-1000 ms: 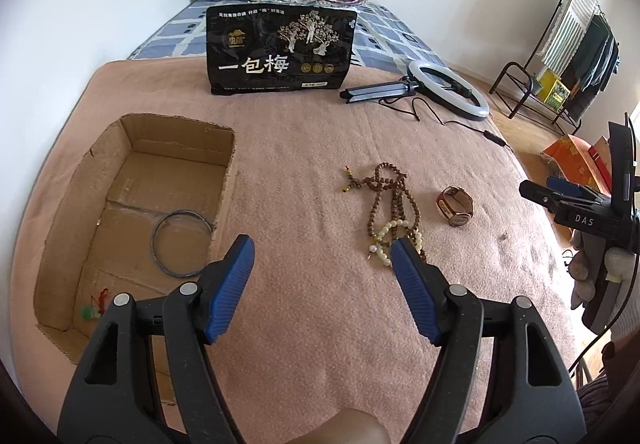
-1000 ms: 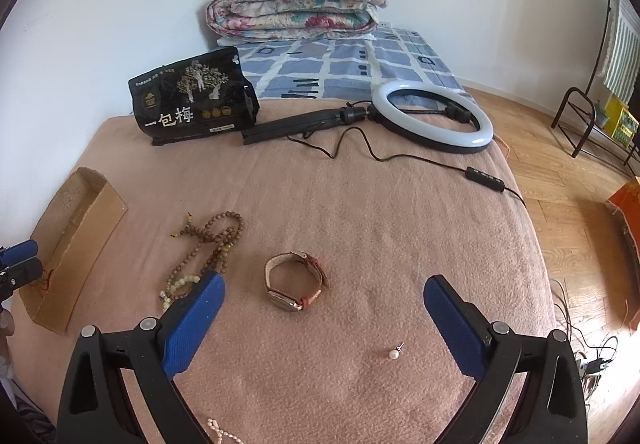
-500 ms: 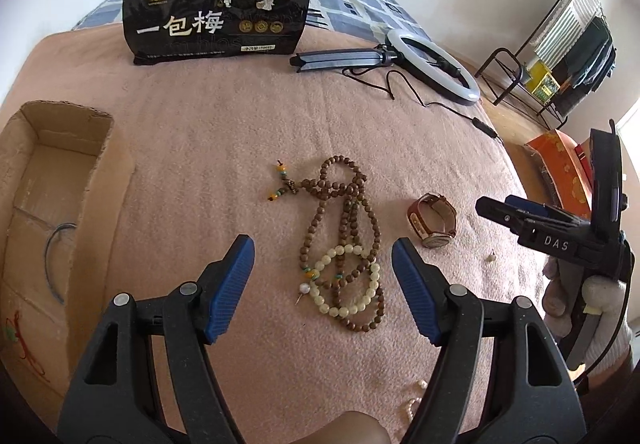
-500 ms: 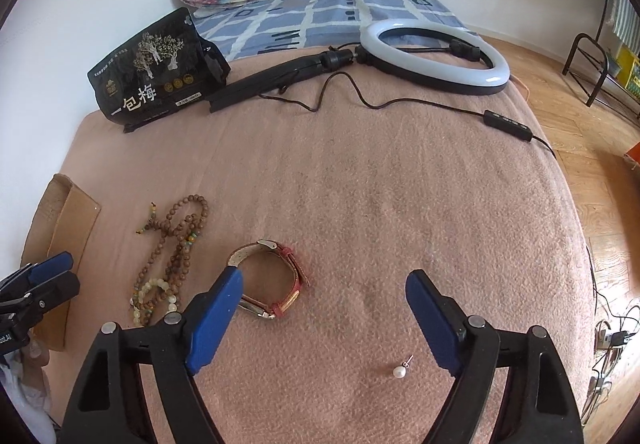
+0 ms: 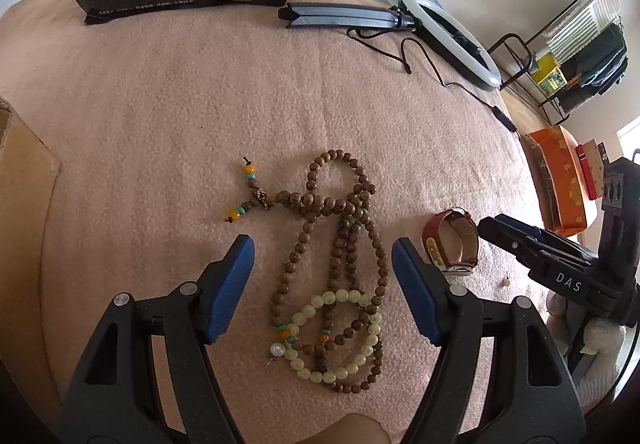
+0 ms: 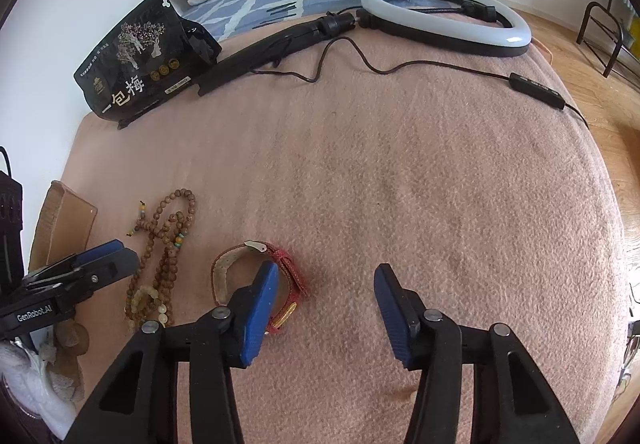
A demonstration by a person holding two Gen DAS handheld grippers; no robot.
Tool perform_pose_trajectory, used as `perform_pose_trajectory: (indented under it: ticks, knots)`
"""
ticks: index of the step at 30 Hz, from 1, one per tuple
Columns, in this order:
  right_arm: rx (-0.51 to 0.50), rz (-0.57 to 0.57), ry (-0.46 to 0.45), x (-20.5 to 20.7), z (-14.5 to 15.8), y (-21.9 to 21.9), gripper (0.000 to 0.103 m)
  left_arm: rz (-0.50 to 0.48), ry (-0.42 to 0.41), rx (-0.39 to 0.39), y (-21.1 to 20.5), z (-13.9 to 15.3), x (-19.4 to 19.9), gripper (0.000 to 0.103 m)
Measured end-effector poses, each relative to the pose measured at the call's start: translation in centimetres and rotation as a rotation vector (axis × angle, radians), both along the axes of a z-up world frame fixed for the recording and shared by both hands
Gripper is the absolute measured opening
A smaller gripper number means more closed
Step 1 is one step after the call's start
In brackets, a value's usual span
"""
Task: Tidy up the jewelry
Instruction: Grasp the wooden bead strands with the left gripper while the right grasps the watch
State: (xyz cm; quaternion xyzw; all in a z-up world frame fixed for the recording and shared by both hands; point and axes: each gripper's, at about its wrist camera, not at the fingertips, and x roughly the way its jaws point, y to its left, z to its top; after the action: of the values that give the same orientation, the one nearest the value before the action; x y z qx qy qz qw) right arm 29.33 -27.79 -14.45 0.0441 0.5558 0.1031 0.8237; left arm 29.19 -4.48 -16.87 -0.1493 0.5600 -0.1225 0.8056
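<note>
**Over the beads, both claws wide**

On the pink bed blanket [image 5: 160, 116], our left claw [image 5: 323, 286] straddles the brown bead necklace [image 5: 340, 228], nothing gripped. Our right claw [image 6: 325, 310] gapes beside the red-strapped watch [image 6: 288, 264], its left finger overlapping the strap.

The right gripper's blue fingers [image 6: 258, 314] hide part of the watch [image 6: 280, 272]; the cardboard box [image 5: 16, 172] is cut off.

A white wall [image 6: 100, 4] rises beyond the pink blanket-covered bed [image 6: 440, 184], wooden floor [image 6: 592, 56] stretches far right of the tongs, daylight filling the room.
</note>
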Motion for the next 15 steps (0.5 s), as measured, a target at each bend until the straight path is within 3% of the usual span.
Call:
perform_pose_trajectory:
  ticks: [2,5,10,15]
  knots:
    - [0.000,0.003,0.004,0.0,-0.2,0.2,0.049,-0.007,0.006,0.005,-0.4,-0.3,0.2,0.073]
    - [0.001,0.006,0.006,0.1,-0.3,0.3,0.048,-0.022,-0.025,0.087,-1.2,-0.4,0.3,0.073]
    - [0.003,0.004,0.009,0.3,-0.4,0.4,0.048,-0.075,-0.016,0.151,-2.0,-1.1,-0.1,0.073]
    - [0.004,0.011,0.019,0.5,-0.9,0.7,0.045,-0.103,-0.030,0.217,-2.9,-1.5,-0.5,0.068]
